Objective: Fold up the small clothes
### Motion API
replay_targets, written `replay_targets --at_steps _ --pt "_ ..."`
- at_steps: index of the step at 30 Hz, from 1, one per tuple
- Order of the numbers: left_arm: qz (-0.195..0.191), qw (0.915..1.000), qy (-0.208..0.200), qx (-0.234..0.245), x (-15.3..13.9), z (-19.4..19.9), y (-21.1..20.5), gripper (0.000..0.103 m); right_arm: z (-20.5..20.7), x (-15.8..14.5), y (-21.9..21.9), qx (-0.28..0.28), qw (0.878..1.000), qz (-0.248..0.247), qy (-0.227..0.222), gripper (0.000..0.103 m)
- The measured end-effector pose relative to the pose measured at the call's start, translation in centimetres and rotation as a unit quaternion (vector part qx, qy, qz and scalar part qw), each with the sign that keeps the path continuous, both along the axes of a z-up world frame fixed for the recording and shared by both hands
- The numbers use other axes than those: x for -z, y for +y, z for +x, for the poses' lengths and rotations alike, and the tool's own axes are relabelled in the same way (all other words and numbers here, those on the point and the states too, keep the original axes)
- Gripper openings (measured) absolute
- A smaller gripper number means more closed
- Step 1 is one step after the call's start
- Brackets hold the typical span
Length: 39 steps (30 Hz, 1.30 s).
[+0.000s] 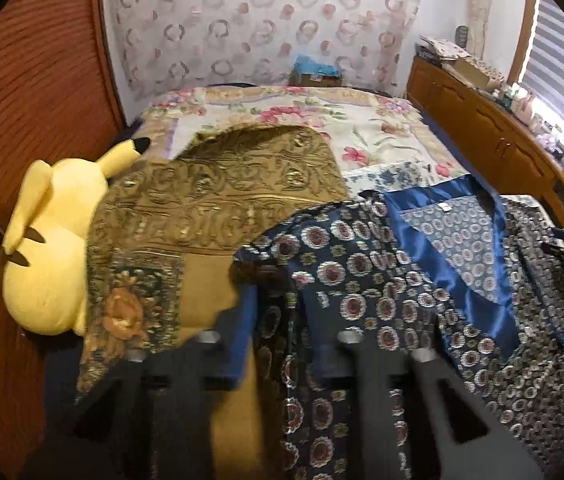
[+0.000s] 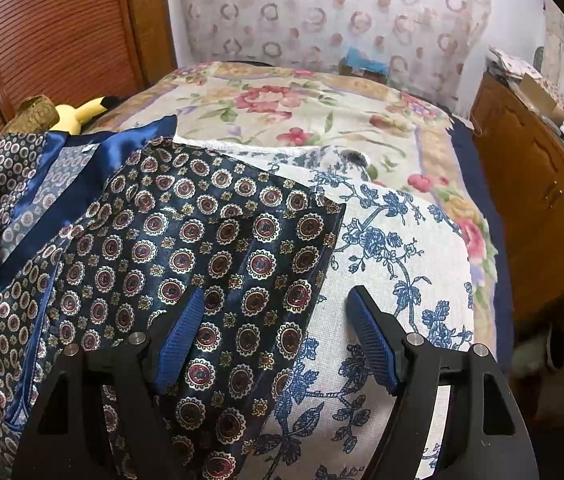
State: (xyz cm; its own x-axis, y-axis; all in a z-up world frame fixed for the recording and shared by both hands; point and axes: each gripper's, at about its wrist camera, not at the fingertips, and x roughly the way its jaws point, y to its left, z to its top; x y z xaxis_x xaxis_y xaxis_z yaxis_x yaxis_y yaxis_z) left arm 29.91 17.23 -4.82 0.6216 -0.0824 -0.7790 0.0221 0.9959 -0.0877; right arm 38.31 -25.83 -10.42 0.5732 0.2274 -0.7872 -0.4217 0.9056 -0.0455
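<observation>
A navy satin shirt with round medallion print lies spread on the bed, its shiny blue collar and pale inner lining showing. A sleeve of it hangs between the fingers of my left gripper; the view is blurred and the jaws look partly apart, so I cannot tell if they pinch it. My right gripper is open, its blue pads wide apart over the shirt's right edge and a white cloth with blue flowers.
A gold brocade cloth lies left of the shirt beside a yellow plush toy. A floral bedspread covers the bed. A wooden cabinet runs along the right and a slatted wooden door stands on the left.
</observation>
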Motion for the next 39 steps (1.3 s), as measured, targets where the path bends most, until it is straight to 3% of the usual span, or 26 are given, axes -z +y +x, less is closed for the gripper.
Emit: replay_targets --at_steps 1,3,5,6,11,19,28,39 --pt "-0.002 1.0000 -0.003 0.003 -0.1 -0.1 -0.1 0.004 -0.1 0.0 0.0 0.000 1.000 0.002 -0.001 0.066" --pt "-0.001 0.9999 -0.011 0.007 -0.5 -0.4 -0.4 0.002 -0.3 -0.1 -0.1 -0.005 1.000 0.007 -0.004 0.044" --pt "-0.002 0.9998 -0.021 0.007 -1.1 -0.9 -0.7 0.000 -0.3 -0.4 0.1 -0.015 1.000 0.016 -0.001 0.009" --pt "-0.004 0.9995 -0.030 0.011 -1.7 -1.3 -1.0 0.000 -0.3 -0.5 0.2 -0.017 1.000 0.020 0.001 0.005" --pt "-0.010 0.9977 -0.063 0.022 -4.1 -3.3 -1.9 0.000 -1.1 -1.3 1.1 -0.027 0.999 0.027 -0.019 0.002" --pt "-0.016 0.9934 -0.103 0.047 -6.1 -8.0 -4.4 0.000 -5.5 -5.9 0.8 -0.033 0.993 0.074 -0.085 0.001" --pt "-0.023 0.9907 -0.121 0.059 -5.7 -13.4 -5.6 0.000 -11.4 -7.8 0.5 -0.045 0.989 0.075 -0.116 0.001" --pt "-0.037 0.9905 -0.129 0.029 -3.8 -21.5 -3.9 0.000 -19.6 -7.8 -2.4 -0.018 0.988 0.082 -0.128 0.001"
